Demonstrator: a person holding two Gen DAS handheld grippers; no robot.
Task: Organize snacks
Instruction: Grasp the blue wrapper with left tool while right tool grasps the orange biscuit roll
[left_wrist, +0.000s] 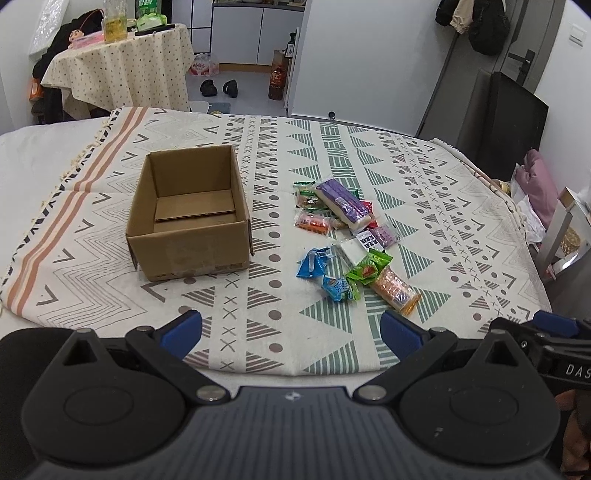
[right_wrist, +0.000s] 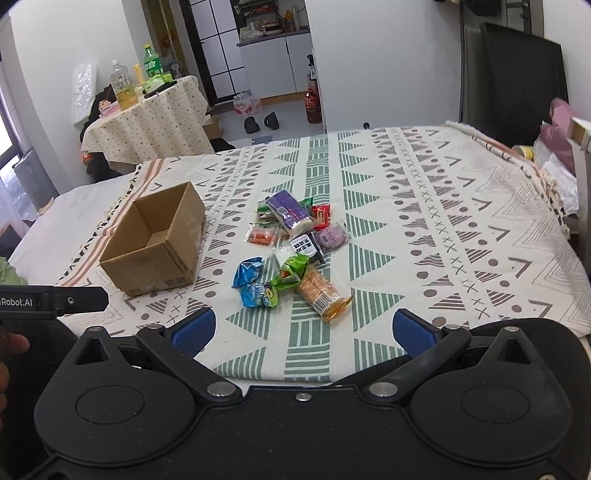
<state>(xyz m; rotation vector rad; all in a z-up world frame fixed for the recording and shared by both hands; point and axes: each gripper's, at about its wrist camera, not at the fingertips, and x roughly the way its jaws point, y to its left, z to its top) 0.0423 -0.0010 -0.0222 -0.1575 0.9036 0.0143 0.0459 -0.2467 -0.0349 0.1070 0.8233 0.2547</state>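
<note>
Left wrist view: left claw (left_wrist: 291, 334) released, blue pads wide apart at the bottom of the frame, nothing between them, hovering over the near edge of a patterned cloth (left_wrist: 424, 192) spread on a bed. Cardboard box (left_wrist: 190, 216) left of centre, open at the top, nothing inside but its folded flaps. Snacks lying loose on the cloth to the right of the box, apart from it, in two loose clusters: farther one with a long purple packet (left_wrist: 341, 201) on top of smaller wrappers, a small orange wrapper (left_wrist: 313, 222) beside it; nearer one with a blue wrapper (left_wrist: 313, 263), a green wrapper (left_wrist: 369, 266) and an orange cracker pack (left_wrist: 396, 290) touching or overlapping. Part of the other tool at the right edge.

Right wrist view: right claw (right_wrist: 303, 328) likewise released, pads spread, empty, low in the frame above the cloth's near edge. Same box at centre left, snack clusters in the middle, cracker pack nearest the claw. Small cloth-covered desk (right_wrist: 155, 125) with bottles in the upper left background
</note>
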